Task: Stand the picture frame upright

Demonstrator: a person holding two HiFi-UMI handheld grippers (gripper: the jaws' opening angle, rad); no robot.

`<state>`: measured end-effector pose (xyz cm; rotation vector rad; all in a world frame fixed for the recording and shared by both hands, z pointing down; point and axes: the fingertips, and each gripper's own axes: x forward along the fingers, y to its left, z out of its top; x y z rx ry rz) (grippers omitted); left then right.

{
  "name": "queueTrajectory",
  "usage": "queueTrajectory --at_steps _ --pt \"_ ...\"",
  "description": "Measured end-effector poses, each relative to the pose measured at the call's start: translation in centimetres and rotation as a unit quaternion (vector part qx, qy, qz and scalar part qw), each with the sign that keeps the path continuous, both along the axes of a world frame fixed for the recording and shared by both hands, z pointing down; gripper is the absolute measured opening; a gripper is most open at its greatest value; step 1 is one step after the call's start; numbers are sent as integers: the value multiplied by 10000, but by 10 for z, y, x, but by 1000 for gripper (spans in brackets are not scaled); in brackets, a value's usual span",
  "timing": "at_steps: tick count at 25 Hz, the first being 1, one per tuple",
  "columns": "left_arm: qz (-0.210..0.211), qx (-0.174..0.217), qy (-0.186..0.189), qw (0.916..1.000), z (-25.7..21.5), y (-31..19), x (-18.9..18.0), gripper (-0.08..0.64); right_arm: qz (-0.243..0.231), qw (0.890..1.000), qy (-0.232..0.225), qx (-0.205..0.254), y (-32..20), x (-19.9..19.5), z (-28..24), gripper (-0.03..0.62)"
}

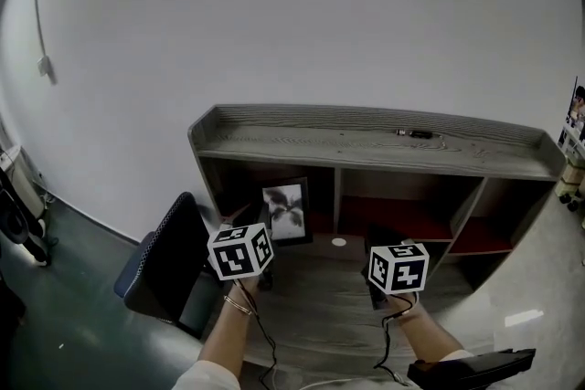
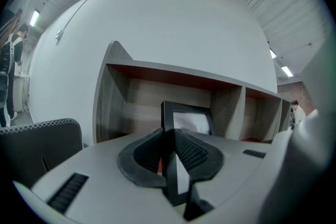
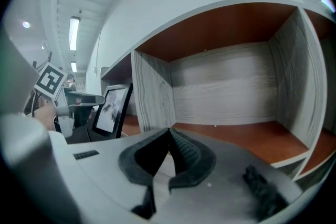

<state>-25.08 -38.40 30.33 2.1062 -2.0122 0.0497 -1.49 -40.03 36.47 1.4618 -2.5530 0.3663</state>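
The left gripper (image 2: pixel 169 136) and right gripper (image 3: pixel 168 132) are moulded in pale grey, with black ribbed pads (image 2: pixel 193 152) and a dark slotted vent (image 2: pixel 68 191) at eight o'clock. Each is topped by a white cube (image 1: pixel 240 251) printed with black square markers. Thin black cables (image 1: pixel 266 344) are trailed toward six o'clock. A thin bracelet (image 1: pixel 237 306) and white sleeves (image 1: pixel 207 375) are worn.

Looking down from the head, can't see the lower left corner of the picture frame (image 1: pixel 286 213): tucked behind the marker cube (image 1: pixel 240 251). Can't tell what the small dark thing (image 1: pixel 416 134) on top of the shelf (image 1: pixel 366 146) is: too small. Only get part of the black thing (image 1: pixel 471 368) at the bottom right, cut off by the edge. From the left tool (image 2: pixel 169 136), can't see the frame's bottom: behind the pads (image 2: pixel 191 152).
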Motion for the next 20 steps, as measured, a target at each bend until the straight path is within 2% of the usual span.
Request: queueTrajectory --at_steps 9,20 --pt "229 183 -104 9995 -9 -32 -2 77 208 9996 -49 189 -19 6 -20 32" --pt "523 301 -270 9978 -9 -62 5 75 287 9995 -107 41 -32 5 -25 32"
